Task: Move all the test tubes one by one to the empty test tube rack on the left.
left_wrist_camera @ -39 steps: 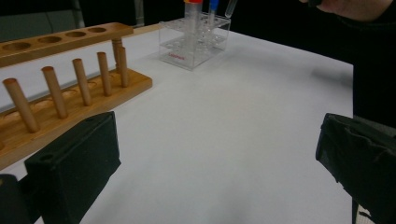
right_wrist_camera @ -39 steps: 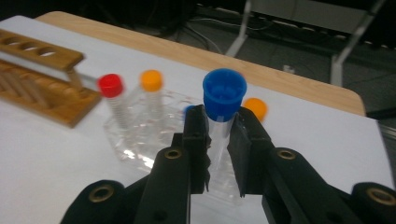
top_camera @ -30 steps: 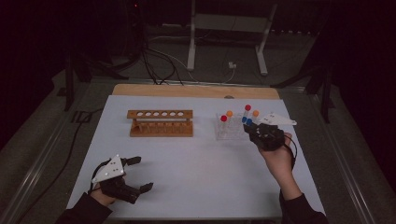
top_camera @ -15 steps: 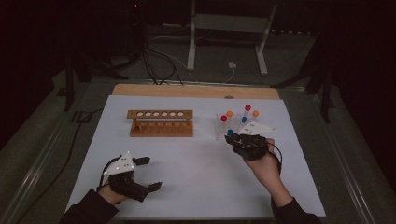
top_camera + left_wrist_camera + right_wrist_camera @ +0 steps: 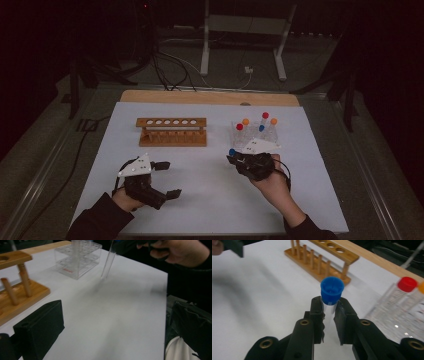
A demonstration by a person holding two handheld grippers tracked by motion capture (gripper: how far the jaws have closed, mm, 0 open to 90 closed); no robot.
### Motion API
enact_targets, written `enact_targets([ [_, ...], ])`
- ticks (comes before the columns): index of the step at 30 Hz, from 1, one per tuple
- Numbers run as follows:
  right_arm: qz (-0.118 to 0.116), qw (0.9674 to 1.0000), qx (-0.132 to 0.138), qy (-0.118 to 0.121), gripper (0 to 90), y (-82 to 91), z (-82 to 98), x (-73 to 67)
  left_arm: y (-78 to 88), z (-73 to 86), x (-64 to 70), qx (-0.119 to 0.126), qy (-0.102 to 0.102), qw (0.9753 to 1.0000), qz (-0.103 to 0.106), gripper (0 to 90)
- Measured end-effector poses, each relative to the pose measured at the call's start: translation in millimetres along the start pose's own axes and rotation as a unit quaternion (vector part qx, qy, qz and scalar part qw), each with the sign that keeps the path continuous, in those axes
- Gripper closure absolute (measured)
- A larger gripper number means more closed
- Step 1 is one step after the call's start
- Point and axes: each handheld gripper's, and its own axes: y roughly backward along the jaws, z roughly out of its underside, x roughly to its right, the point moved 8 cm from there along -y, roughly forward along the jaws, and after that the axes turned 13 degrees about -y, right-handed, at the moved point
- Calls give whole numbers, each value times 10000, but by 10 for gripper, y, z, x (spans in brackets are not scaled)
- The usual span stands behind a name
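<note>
My right gripper (image 5: pixel 235 159) is shut on a clear tube with a blue cap (image 5: pixel 332 290), gripped just below the cap. It hangs over the white mat, left of and in front of the clear plastic rack (image 5: pixel 255 132). In the left gripper view the tube (image 5: pixel 108 263) slants down from the person's right hand (image 5: pixel 180 252), its tip above the mat. The empty wooden rack (image 5: pixel 171 132) stands at the mat's far left-centre. Near the front left, my left gripper (image 5: pixel 170 178) is open with nothing between its fingers (image 5: pixel 40 330).
Several capped tubes, red (image 5: pixel 239 127), orange (image 5: pixel 245 121) and blue (image 5: pixel 261 128), stand in the clear rack. The white mat (image 5: pixel 210 200) lies on a wooden table whose bare edge (image 5: pixel 210 96) runs along the back. Cables and a stand lie beyond.
The right gripper has carried the blue-capped tube left and forward, away from the clear rack toward the middle of the mat. The left gripper has shifted a little to the right and risen.
</note>
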Motion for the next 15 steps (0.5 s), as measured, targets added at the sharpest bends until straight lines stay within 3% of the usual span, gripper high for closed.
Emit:
enact_targets([
  [15,-549,9978,-161,337,766,-88,84,-354,-280,-454,36,252,-321,9989,213,41],
])
